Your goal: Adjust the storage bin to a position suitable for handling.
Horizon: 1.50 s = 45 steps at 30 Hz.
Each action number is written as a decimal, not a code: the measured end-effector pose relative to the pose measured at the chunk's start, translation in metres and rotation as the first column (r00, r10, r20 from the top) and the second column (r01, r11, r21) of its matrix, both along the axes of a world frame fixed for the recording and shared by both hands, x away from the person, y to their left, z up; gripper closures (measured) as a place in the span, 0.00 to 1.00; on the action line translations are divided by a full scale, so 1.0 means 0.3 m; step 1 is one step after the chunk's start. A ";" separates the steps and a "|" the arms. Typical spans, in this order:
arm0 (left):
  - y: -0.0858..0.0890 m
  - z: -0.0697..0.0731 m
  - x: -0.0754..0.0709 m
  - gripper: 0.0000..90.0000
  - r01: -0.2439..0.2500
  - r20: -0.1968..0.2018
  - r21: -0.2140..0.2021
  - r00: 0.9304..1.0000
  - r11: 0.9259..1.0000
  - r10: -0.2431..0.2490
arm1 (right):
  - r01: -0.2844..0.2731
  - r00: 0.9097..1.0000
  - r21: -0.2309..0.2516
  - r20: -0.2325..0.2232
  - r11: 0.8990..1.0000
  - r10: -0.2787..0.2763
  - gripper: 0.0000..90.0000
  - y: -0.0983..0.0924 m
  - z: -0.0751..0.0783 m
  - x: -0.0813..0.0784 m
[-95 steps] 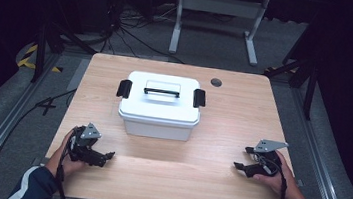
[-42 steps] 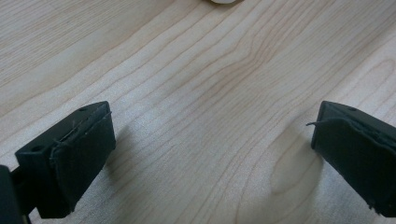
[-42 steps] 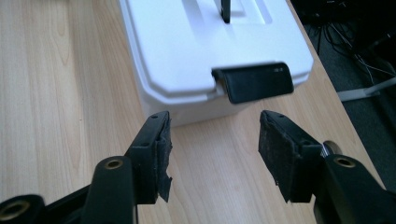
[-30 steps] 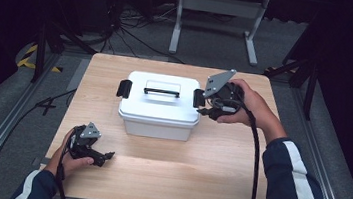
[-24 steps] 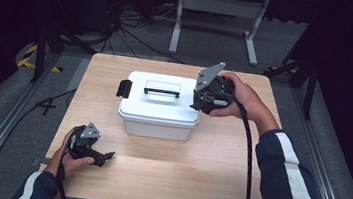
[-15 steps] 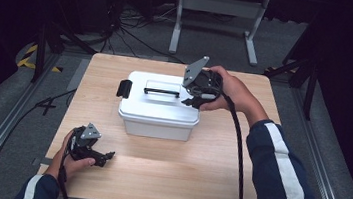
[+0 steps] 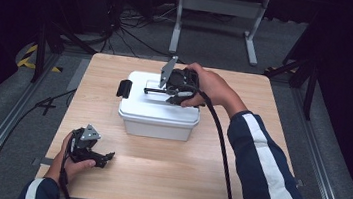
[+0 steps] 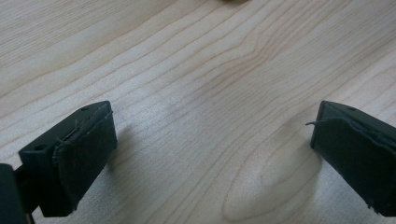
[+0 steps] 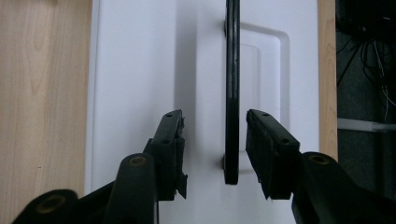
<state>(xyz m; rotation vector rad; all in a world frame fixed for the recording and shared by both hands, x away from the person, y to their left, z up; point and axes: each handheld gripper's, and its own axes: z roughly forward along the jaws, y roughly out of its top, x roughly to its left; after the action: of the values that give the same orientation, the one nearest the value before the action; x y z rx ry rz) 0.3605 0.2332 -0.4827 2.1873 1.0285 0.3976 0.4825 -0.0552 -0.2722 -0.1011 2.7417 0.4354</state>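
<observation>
Here the white lidded box (image 7: 159, 112) sits mid-table, and the right gripper (image 7: 175, 90) straddles its black handle (image 9: 231, 88), jaws just closing, pads not yet touching it. The left gripper (image 7: 102, 157) rests wide open on the wooden table (image 8: 196, 70), well apart from the box.

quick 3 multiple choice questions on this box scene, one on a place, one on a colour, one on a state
1. Where is the right gripper?
A. over the lid of the box
B. on the bare table
C. on the floor

2. What colour is the lid's handle?
A. white
B. red
C. black

3. How do the left gripper's jaws stand?
A. shut on a latch
B. open over bare wood
C. shut on the handle

Answers:
1 A, the high view shows it above the lid.
2 C, a black bar between the right jaws.
3 B, the jaws stand wide apart with only wood between them.
</observation>
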 end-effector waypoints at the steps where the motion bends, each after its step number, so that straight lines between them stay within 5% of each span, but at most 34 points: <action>1: 0.001 0.001 0.001 0.01 0.004 0.001 0.005 1.000 1.000 -0.004 | 0.003 1.000 -0.009 0.003 1.000 -0.003 0.67 0.008 -0.004 0.001; 17: 0.002 0.002 0.005 0.00 0.019 -0.002 0.009 1.000 1.000 -0.019 | 0.003 0.999 -0.023 0.048 1.000 -0.002 0.93 0.032 -0.019 0.015; 36: 0.002 0.002 0.005 0.00 0.019 -0.003 0.010 1.000 1.000 -0.019 | 0.000 0.997 0.014 0.074 1.000 -0.001 0.95 0.024 0.009 0.010; 45: 0.002 0.002 0.005 0.00 0.018 -0.002 0.010 1.000 1.000 -0.018 | -0.014 0.996 0.085 0.090 0.996 0.006 0.95 -0.020 0.076 -0.008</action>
<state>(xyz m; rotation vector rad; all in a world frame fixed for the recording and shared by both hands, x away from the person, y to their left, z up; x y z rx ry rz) 0.3619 0.2336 -0.4821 2.2047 1.0094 0.3929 0.4802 -0.0611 -0.2495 -0.1100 2.6321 0.5370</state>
